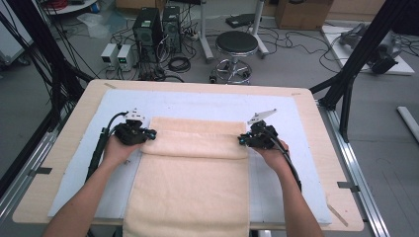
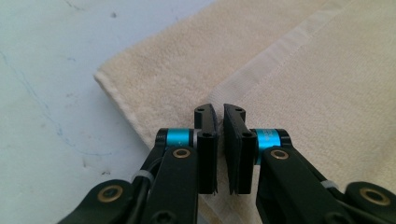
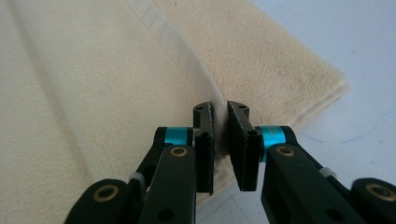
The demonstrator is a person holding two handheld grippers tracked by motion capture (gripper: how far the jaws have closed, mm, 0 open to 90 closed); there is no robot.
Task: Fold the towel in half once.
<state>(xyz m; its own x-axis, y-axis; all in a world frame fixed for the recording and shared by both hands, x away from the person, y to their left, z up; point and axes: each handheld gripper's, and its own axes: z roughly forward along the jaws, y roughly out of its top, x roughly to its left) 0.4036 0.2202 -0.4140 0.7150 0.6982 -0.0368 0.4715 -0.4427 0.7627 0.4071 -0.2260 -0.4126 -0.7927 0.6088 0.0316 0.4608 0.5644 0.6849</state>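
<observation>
Cream terry towel (image 1: 192, 173) lies lengthwise down the middle of the pale blue mat (image 1: 79, 173), its near end hanging over the table's (image 1: 49, 148) front edge and its far end folded back on itself into a doubled band. On the left, my forearm reaches in from the bottom edge, wrist straight, my left hand (image 1: 116, 148) wrapped around the left gripper (image 1: 148, 134), which points inward across the table at the towel's left edge. In the left gripper view its jaws are pinched together on the hemmed edge of the upper layer, just beside the folded corner. Across the fold, my right hand (image 1: 272, 150) mirrors that pose, and the right gripper (image 1: 243, 139) points inward at the right edge. Its jaws are likewise clamped on the hem there, cloth showing in the thin gap between them.
</observation>
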